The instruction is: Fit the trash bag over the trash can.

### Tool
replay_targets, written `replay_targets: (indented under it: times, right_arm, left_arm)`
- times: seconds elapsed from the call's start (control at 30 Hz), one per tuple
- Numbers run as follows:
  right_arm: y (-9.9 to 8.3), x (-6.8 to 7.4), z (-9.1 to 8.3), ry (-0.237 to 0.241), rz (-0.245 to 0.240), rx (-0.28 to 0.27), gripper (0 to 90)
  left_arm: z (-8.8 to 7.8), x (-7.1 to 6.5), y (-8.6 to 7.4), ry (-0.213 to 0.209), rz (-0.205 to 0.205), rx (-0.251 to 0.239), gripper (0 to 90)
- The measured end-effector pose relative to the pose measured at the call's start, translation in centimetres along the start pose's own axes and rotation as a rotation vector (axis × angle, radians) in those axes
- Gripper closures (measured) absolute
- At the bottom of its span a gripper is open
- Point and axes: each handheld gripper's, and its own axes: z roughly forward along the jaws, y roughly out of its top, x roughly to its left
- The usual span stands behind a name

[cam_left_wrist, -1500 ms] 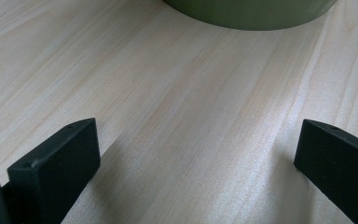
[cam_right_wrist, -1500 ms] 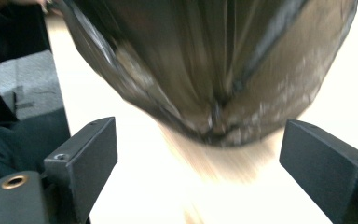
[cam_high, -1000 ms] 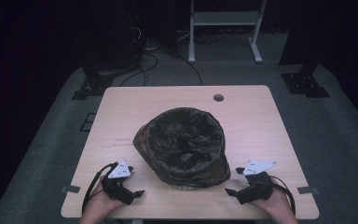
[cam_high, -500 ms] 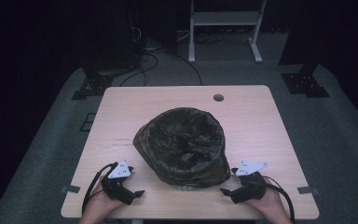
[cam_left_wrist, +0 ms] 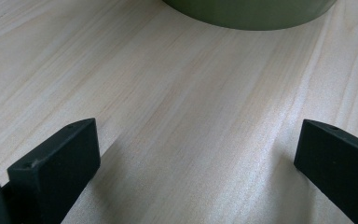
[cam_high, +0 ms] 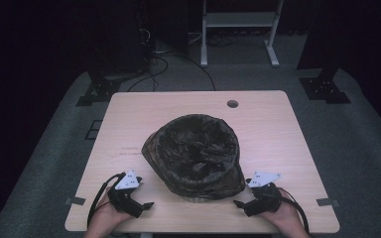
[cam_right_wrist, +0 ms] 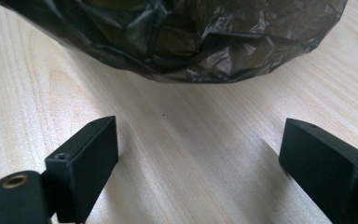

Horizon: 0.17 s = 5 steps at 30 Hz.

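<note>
A round bin (cam_high: 196, 156) lined with a crumpled dark plastic bag (cam_high: 193, 148) stands in the middle of the pale wooden table (cam_high: 273, 129), a little nearer the person's edge. The bag is pulled over the rim and hangs down the sides, so from above the bin looks like a dark, wrinkled mound.

The left gripper (cam_high: 146, 205) rests low over the table at the near left, just off the bin's near-left side — its jaws stand wide apart with nothing between them. In the left gripper view those jaws frame bare wood, and the bin's smooth green wall (cam_left_wrist: 247, 11) shows at the top, apart from both jaws.

The right gripper (cam_high: 238, 202) sits at the near right, close beside the bin's near-right edge, held by the person's hand (cam_high: 285, 218). Its jaws are also wide and empty. In the right gripper view the bag's wrinkled lower fold (cam_right_wrist: 191, 42) hangs just ahead of the jaws, not touching them.

A small round hole (cam_high: 232, 104) lies in the tabletop beyond the bin.
</note>
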Motion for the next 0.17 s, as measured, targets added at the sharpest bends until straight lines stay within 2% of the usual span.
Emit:
replay_targets:
  times: [0.17]
  right_arm:
    - [-0.03,0.02,0.00,-0.001,0.002,-0.001,10.6]
  left_arm:
    - [0.00,0.00,0.00,0.000,0.000,0.000,0.0]
